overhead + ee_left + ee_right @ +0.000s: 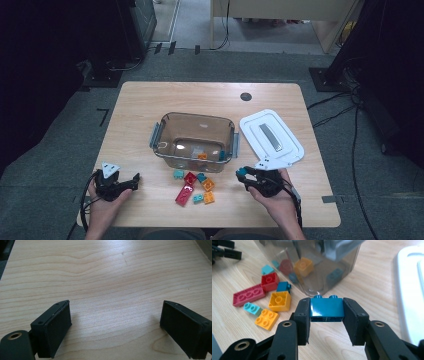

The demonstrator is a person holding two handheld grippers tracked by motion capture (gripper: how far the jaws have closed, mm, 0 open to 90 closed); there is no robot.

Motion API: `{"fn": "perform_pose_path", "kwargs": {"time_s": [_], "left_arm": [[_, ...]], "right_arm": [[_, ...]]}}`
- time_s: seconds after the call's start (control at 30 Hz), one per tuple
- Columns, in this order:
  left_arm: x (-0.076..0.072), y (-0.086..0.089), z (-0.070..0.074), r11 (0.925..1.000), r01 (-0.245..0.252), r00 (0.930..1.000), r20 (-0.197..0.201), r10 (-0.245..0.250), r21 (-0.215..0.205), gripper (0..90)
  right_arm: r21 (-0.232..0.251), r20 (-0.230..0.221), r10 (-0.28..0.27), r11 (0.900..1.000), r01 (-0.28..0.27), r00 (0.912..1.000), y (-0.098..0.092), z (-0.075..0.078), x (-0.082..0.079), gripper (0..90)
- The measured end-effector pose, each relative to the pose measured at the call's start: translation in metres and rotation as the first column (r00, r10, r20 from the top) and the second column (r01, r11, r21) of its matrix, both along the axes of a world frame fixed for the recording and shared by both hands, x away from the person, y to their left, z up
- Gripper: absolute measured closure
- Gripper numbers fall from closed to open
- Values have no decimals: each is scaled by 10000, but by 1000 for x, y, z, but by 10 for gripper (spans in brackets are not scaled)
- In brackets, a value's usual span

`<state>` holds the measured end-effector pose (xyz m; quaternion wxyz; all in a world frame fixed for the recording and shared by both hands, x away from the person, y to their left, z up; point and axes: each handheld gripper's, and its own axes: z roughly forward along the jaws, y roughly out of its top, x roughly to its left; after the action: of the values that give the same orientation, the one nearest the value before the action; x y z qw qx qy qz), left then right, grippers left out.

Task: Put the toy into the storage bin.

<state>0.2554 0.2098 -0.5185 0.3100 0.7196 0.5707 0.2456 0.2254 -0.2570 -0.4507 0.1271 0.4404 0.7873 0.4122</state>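
Right gripper view looks along the right gripper (326, 315), whose two black jaws are pinched on the short ends of a dark teal two-stud brick (327, 307), studs upward, held just above the wooden bench (367, 282). Straight beyond the brick stands a clear smoky plastic container (322, 267) with an orange brick (304, 266) and a teal one visible through its wall. Left of the jaws a loose cluster of bricks lies on the bench: an orange four-stud brick (279, 300), a flat orange piece (266, 319), a light turquoise two-stud brick (252, 308), a long magenta brick (248, 295), a red four-stud brick (270, 281) touching it, and a small dark teal brick (283, 286). At the right edge lies the white lid (412, 290). From the high view, the right gripper (246, 174) sits just off the container's (170, 150) near right corner, the lid (250, 127) lying flat beside the container on its right, and the cluster of bricks (192, 187) between the two hands. The left gripper (131, 181) rests near the bench's near left corner, well apart from the bricks; in the left gripper view its jaws (115, 327) stand spread wide over bare wood grain with nothing between them.
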Motion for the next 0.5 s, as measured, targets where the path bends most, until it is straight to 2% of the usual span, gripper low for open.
{"fn": "perform_pose_path", "kwargs": {"time_s": [0.03, 0.13, 0.27, 0.33, 0.4, 0.5], "left_arm": [[0, 0, 0, 10000, 1, 10000, 1, -1, 1, 99], [0, 0, 0, 10000, -1, 10000, 4, 1, -1, 99], [0, 0, 0, 10000, -2, 10000, 4, 2, -3, 99], [0, 0, 0, 10000, -3, 10000, 5, 3, -2, 99], [0, 0, 0, 10000, -1, 10000, 5, 1, -1, 99], [0, 0, 0, 10000, -1, 10000, 4, 1, -2, 99]], "right_arm": [[-20, 74, 33, 10000, -33, 10000, -1, 8, 1, 601], [-28, 145, 30, 10000, -30, 9999, -1, 14, 2, 601], [133, 377, 48, 9999, -53, 9993, -3, 31, 7, 601], [161, 395, 27, 9999, -33, 9992, -3, 33, 7, 601], [194, 510, 78, 9998, -88, 9987, -2, 44, 10, 601], [152, 580, 159, 9997, -168, 9982, 0, 50, 12, 601]]}}
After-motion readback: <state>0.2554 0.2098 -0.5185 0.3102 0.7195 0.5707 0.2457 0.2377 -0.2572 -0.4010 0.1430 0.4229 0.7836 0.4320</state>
